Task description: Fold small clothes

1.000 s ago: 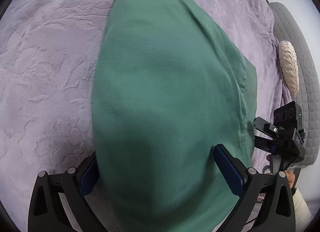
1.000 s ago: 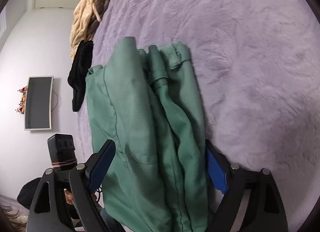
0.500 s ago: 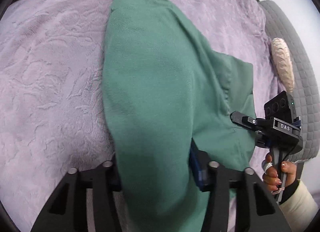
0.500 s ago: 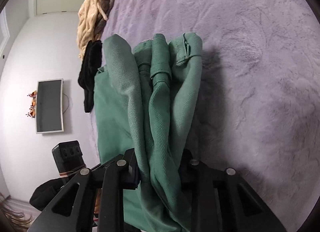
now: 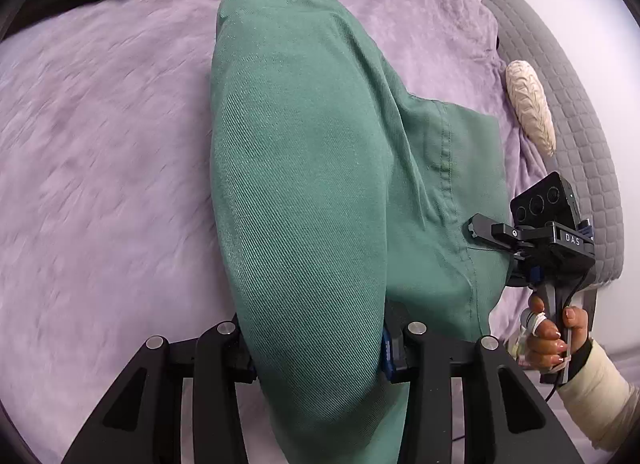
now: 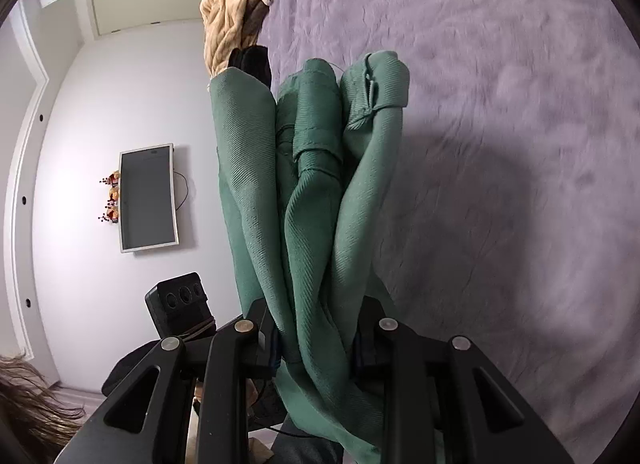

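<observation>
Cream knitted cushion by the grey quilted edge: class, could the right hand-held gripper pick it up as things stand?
Probably not yet: the right hand-held gripper is clamped on the bunched green garment, so its jaws are full. The cream knitted cushion itself lies uncovered.

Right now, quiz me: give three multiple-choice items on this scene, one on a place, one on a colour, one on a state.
1. In the right wrist view, the wall screen appears:
A. left of the garment
B. right of it
C. lying on the bed cover

2. The garment's colour is:
A. black
B. green
C. cream

3. The right gripper is:
A. open and empty
B. shut on a black cloth
C. shut on the garment

Answers:
1 A, the screen hangs on the white wall, left of the fabric.
2 B, the twill is green in both views.
3 C, the bunched green folds are pinched between its pads.
</observation>
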Motion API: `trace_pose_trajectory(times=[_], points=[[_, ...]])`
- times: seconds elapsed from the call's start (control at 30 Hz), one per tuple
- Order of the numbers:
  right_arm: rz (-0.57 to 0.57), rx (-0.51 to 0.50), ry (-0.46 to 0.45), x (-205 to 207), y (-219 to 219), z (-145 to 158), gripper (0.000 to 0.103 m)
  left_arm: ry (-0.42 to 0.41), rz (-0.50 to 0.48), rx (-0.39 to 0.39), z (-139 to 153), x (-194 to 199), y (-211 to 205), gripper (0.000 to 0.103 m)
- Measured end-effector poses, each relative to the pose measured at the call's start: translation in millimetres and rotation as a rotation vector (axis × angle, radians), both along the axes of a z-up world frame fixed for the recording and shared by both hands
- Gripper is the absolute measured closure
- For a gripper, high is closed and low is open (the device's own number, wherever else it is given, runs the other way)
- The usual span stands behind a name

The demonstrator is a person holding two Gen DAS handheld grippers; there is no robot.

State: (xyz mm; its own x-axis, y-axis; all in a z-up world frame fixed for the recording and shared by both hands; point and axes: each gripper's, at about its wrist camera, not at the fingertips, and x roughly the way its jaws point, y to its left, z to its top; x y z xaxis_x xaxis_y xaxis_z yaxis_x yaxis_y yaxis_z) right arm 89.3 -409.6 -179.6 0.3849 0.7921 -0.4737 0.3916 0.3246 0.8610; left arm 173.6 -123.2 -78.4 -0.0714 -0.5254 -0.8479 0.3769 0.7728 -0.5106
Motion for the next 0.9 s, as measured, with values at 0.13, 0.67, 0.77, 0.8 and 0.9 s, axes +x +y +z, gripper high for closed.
trace_pose_trajectory(times=[0.13,0.67,0.77,0.8,0.9], points=[[0.010,0.046,0.070,-24,39,-23,0.075,0.035,0.004,0.080,-14,-26,40,0.058],[0.111,-0.434,0.050,20,60,0,0.051,-0.175,0.270,0.269,-5,9,86,0.028],[0.184,-0.490,0.100,28,74,-16,0.100,-0.174,0.275,0.308,-22,21,79,0.028],[0.189,-0.511,0.100,30,75,-18,0.100,-0.168,0.274,0.323,-29,23,70,0.028],[0.185,-0.505,0.097,25,69,-19,0.100,-0.164,0.279,0.310,-32,26,68,0.028]])
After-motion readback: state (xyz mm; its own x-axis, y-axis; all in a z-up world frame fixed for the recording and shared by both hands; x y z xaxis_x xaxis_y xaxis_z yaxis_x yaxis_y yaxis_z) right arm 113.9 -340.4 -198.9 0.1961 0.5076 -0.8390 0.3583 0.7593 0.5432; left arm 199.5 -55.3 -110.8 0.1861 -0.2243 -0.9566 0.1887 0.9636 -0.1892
